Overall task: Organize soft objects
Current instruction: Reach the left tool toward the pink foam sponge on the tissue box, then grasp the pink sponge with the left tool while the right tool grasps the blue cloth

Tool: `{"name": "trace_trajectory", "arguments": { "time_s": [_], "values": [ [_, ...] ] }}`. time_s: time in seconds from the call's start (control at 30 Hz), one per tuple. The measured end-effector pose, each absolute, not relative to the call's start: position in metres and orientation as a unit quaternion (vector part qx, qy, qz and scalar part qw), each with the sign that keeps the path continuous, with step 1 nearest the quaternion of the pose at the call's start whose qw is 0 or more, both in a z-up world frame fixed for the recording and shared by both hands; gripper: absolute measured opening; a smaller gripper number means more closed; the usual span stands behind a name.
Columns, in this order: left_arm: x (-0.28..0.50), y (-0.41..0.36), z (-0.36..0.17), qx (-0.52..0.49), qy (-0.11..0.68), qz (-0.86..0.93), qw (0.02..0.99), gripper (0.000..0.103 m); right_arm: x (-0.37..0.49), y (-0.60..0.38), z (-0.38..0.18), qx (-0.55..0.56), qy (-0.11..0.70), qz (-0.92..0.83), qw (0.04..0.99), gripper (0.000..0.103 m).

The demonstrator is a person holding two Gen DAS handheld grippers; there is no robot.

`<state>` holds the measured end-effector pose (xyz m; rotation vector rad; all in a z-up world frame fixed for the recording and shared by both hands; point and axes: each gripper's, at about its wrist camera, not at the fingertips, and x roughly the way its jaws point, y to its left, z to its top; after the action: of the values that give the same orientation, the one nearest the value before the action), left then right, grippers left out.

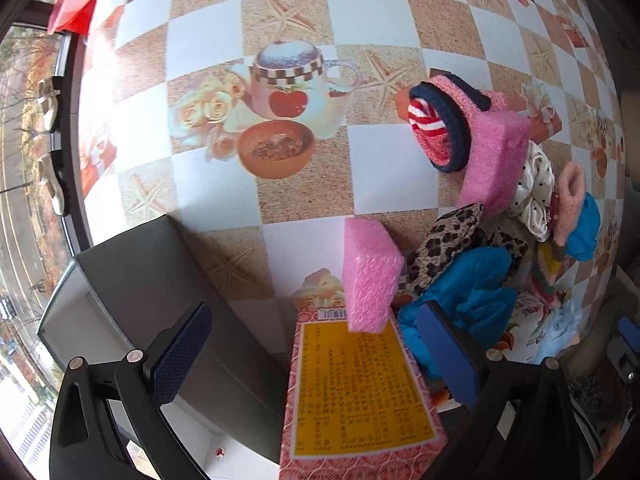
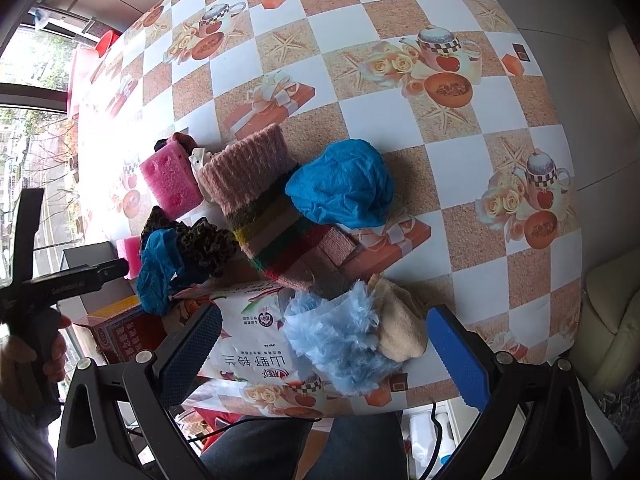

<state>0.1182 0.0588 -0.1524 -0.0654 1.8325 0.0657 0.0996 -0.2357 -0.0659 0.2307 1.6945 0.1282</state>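
A heap of soft things lies on the patterned table. In the left wrist view a pink foam block (image 1: 370,276) leans on a red and yellow box (image 1: 360,396), with my left gripper (image 1: 316,356) open around them. Behind are a larger pink foam block (image 1: 496,152), a red knit hat (image 1: 436,128), a leopard scrunchie (image 1: 448,248) and blue crumpled covers (image 1: 464,300). In the right wrist view my right gripper (image 2: 324,356) stands open over a fluffy light-blue item (image 2: 340,340) and a beige sock (image 2: 400,328). A striped knit sock (image 2: 268,200) and a blue cover (image 2: 344,184) lie beyond.
A grey open box (image 1: 132,280) stands at the table's left edge by the window. A printed plastic bag (image 2: 248,356) lies under the right gripper's left finger. A hand holds the left gripper's handle (image 2: 36,320). A cream sofa (image 2: 612,320) stands to the right.
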Motion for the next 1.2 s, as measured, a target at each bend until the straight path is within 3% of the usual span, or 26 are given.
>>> {"name": "trace_trajectory", "arguments": {
  "time_s": [0.33, 0.63, 1.0, 1.07, 1.1, 1.13, 1.17, 1.2],
  "values": [
    [0.143, 0.046, -0.183, -0.021, 0.814, 0.017, 0.58, 0.102, 0.107, -0.238, -0.075, 0.114, 0.745, 0.063, 0.654, 0.103],
    [0.153, 0.047, -0.204, -0.03, 0.824, 0.019, 0.565, 0.094, 0.123, -0.244, -0.094, 0.12, 0.744, 0.066, 0.654, 0.103],
    [0.142, 0.06, -0.221, -0.083, 0.845, 0.027, 0.528, 0.056, 0.156, -0.242, -0.144, 0.114, 0.749, 0.058, 0.65, 0.103],
    [0.142, 0.063, -0.225, -0.087, 0.846, 0.029, 0.526, 0.055, 0.159, -0.241, -0.151, 0.113, 0.751, 0.058, 0.648, 0.087],
    [0.141, 0.064, -0.227, -0.09, 0.846, 0.031, 0.525, 0.054, 0.16, -0.242, -0.157, 0.121, 0.753, 0.061, 0.643, 0.073],
    [0.141, 0.066, -0.229, -0.093, 0.845, 0.035, 0.525, 0.053, 0.161, -0.243, -0.16, 0.128, 0.755, 0.061, 0.64, 0.069],
    [0.14, 0.068, -0.23, -0.096, 0.845, 0.038, 0.525, 0.047, 0.161, -0.246, -0.165, 0.14, 0.759, 0.058, 0.634, 0.067],
    [0.138, 0.071, -0.231, -0.096, 0.844, 0.041, 0.526, 0.039, 0.161, -0.249, -0.169, 0.146, 0.761, 0.054, 0.63, 0.057]
  ]
}}
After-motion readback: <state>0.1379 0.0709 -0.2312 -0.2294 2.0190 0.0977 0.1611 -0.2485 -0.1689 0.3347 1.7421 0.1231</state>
